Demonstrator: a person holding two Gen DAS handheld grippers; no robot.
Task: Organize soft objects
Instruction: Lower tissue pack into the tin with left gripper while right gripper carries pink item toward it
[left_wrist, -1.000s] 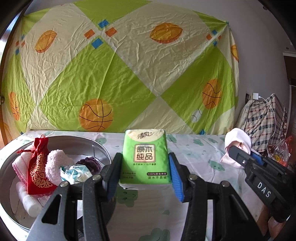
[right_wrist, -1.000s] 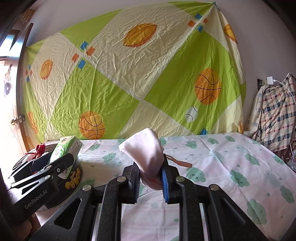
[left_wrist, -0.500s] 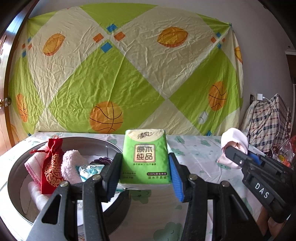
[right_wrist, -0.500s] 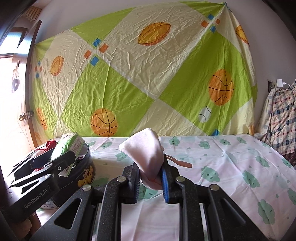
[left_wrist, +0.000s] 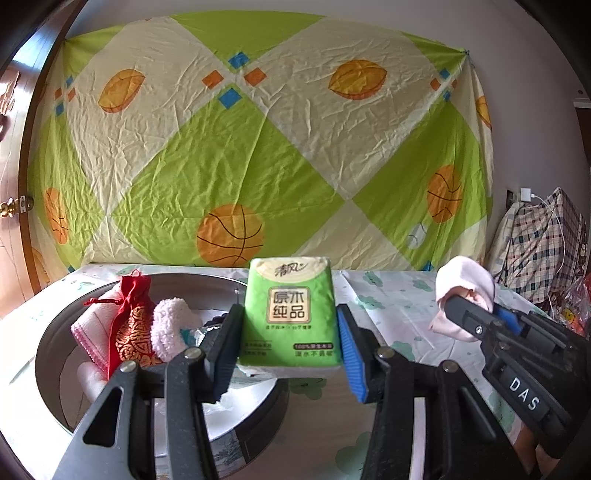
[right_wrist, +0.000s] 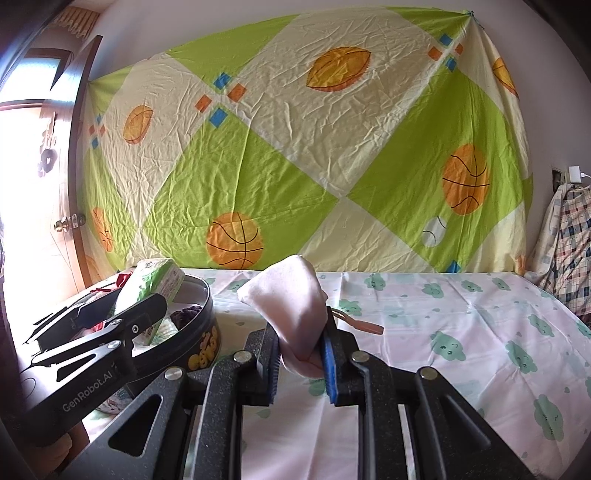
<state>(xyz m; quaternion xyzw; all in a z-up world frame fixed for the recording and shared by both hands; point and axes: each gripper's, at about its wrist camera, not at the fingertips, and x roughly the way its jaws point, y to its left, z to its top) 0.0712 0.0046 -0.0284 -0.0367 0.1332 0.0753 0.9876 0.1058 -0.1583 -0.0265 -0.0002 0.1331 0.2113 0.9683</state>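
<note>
My left gripper (left_wrist: 286, 350) is shut on a green tissue pack (left_wrist: 290, 314), held upright over the right edge of a round metal tin (left_wrist: 48, 354). Inside the tin lie a red embroidered pouch (left_wrist: 131, 328), a fluffy white sock (left_wrist: 168, 328), a pink cloth (left_wrist: 90, 332) and a dark purple item, mostly hidden. My right gripper (right_wrist: 299, 354) is shut on a folded pale pink cloth (right_wrist: 295, 306), held above the bed sheet to the right of the tin (right_wrist: 199, 343). In the right wrist view the left gripper (right_wrist: 147, 306) and the tissue pack (right_wrist: 155, 284) show at the left.
A white sheet with green cloud prints (right_wrist: 461, 325) covers the surface. A small orange strip (right_wrist: 364, 325) lies on it behind the pink cloth. A green and cream basketball sheet (left_wrist: 258, 155) hangs on the wall. A checked bag (left_wrist: 543, 243) stands at the right, a door (right_wrist: 70, 177) at the left.
Both grippers have shifted left with their loads. The tissue pack now sits further over the tin, and the pink cloth is closer to the tin.
</note>
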